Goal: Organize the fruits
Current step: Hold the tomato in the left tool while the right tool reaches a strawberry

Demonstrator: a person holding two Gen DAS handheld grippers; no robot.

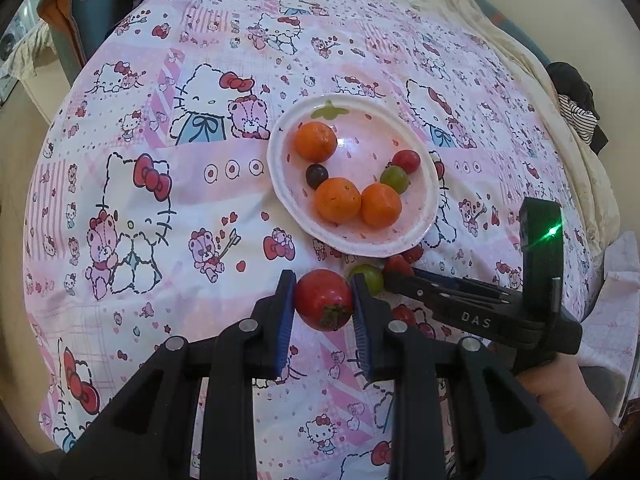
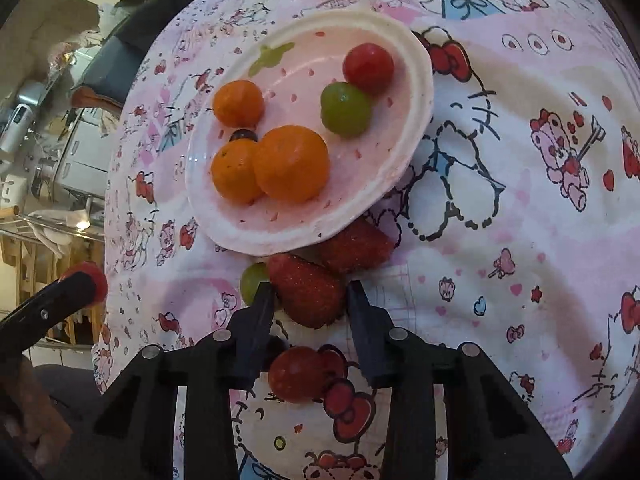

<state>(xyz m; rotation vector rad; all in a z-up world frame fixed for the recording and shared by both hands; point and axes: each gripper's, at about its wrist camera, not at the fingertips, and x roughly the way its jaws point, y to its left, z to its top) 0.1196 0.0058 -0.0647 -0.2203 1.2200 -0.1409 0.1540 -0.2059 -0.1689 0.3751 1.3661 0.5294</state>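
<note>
My left gripper is shut on a red tomato and holds it above the cloth, just short of the pink plate. The plate holds three oranges, a dark grape, a green grape and a red cherry tomato. My right gripper is open, its fingers on either side of a strawberry lying on the cloth below the plate. A second strawberry, a green grape and a cherry tomato lie close by.
The fruits sit on a pink cartoon-print cloth over a rounded table. The right gripper's body lies just right of the left one. Dark clothes lie at the far right edge; household clutter stands beyond the table's left side.
</note>
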